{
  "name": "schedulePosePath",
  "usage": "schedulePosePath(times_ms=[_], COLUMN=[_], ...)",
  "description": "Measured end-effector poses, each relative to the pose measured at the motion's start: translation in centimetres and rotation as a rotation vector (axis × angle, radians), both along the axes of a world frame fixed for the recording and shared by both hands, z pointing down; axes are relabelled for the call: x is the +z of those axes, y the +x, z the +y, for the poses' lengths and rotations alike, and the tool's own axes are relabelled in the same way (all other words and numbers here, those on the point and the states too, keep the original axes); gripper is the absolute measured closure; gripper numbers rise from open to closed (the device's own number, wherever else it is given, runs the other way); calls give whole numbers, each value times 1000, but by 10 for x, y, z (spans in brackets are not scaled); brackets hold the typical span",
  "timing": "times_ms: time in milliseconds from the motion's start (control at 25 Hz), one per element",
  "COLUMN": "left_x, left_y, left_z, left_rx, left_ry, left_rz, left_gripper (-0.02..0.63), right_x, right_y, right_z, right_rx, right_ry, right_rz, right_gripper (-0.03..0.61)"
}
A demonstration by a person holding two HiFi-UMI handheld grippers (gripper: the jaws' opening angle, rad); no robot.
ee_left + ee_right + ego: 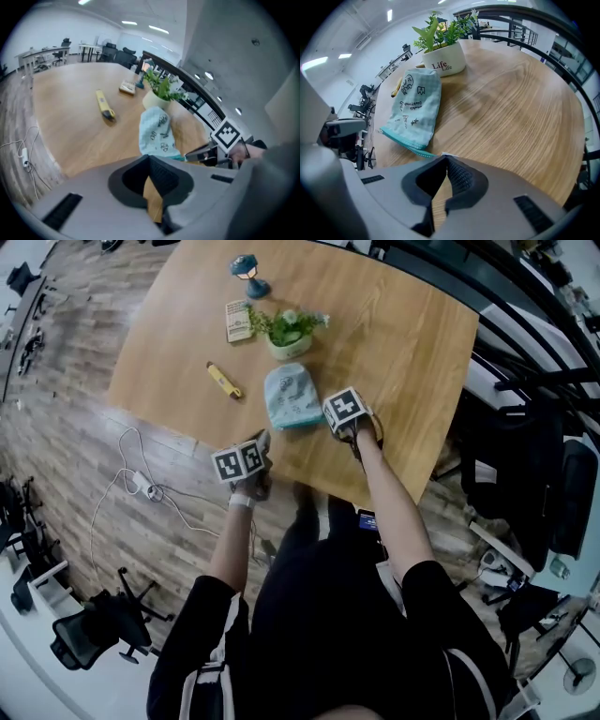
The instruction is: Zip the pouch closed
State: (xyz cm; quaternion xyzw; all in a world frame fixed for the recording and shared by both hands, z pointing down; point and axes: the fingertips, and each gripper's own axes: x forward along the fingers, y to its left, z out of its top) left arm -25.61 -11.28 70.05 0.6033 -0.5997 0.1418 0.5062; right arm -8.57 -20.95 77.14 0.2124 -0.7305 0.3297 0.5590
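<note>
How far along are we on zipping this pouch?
Done: the pouch lies flat and its teal zipper edge shows no gap, so it may already be closed. In hand: the right gripper is pinched on a white tab at that edge's end. Remaining: the left gripper is shut, empty and off the pouch; confirm closure, then release.

Setting: open-plan office.
- Rows of desks (44, 52) with dark chairs along the far side of the room.
- Long ceiling strip lights (159, 30) overhead.
- Black swivel office chairs (94, 629) standing on a wood-plank floor (66, 427).
- Power strip (141, 486) with white cable trailing over the floor, beside the table.
- Large wooden table (394, 352) with rounded corners, carrying a small potted plant (286, 334).
- Black metal railing (520, 18) behind the table.
</note>
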Motion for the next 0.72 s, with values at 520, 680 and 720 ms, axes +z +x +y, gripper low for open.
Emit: schedulePosePath(times_ms=[520, 680, 720], left_x=[-118, -150, -159], left_y=[-50, -49, -51], left_z=[39, 32, 29], left_rx=[-103, -56, -56], left_ry=[305, 389, 414], left_rz=[-131, -178, -194], left_gripper=[615, 615, 615], right_x=[-19, -79, -94], right_y=[12, 21, 24], right_z=[0, -3, -4], right_rx=[46, 106, 120], right_ry=[231, 340, 364], right_rz=[11, -73, -98], right_gripper=[563, 563, 564])
